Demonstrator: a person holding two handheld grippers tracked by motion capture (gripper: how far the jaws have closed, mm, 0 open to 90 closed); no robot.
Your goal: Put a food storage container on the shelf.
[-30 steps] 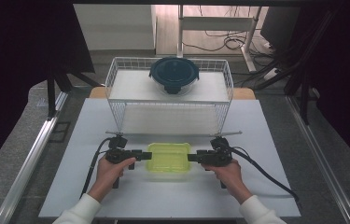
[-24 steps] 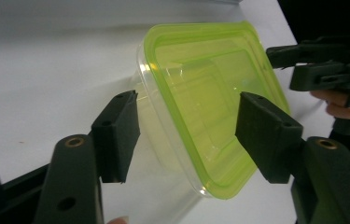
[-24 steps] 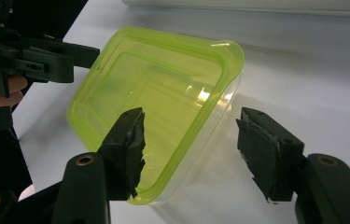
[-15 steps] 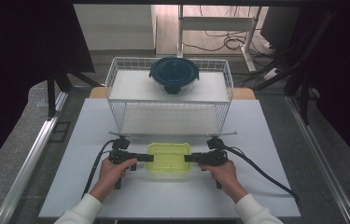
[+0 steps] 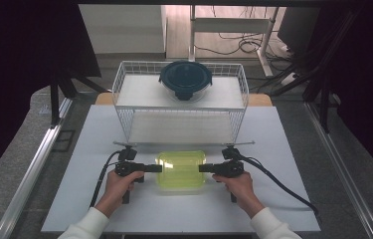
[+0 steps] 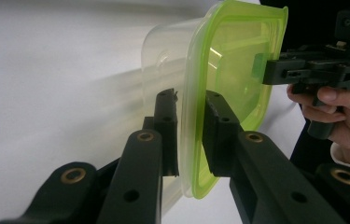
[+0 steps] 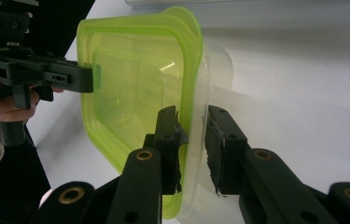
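A clear rectangular container with a lime-green lid (image 5: 180, 170) rests on the white table, close to the person. My left gripper (image 5: 160, 168) meets its left edge and my right gripper (image 5: 200, 169) its right edge. In the left gripper view the jaws (image 6: 191, 100) clamp the lid's rim (image 6: 196, 140). In the right gripper view the jaws (image 7: 191, 114) pinch the rim (image 7: 189, 93) on the opposite side. Both pairs of jaws have just been closing, with the rim between them. Each gripper view also shows the other gripper across the lid (image 6: 268, 70) (image 7: 91, 77).
A white wire rack (image 5: 124, 84) stands behind the container. A dark round lidded bowl (image 5: 186, 79) sits on its top shelf. Black cables (image 5: 278, 181) trail from both grippers across the white table (image 5: 273, 209). Metal rails run along both sides.
Both grippers' jaws have narrowed onto the container's left and right rims. The hands and the container have stayed where they were.
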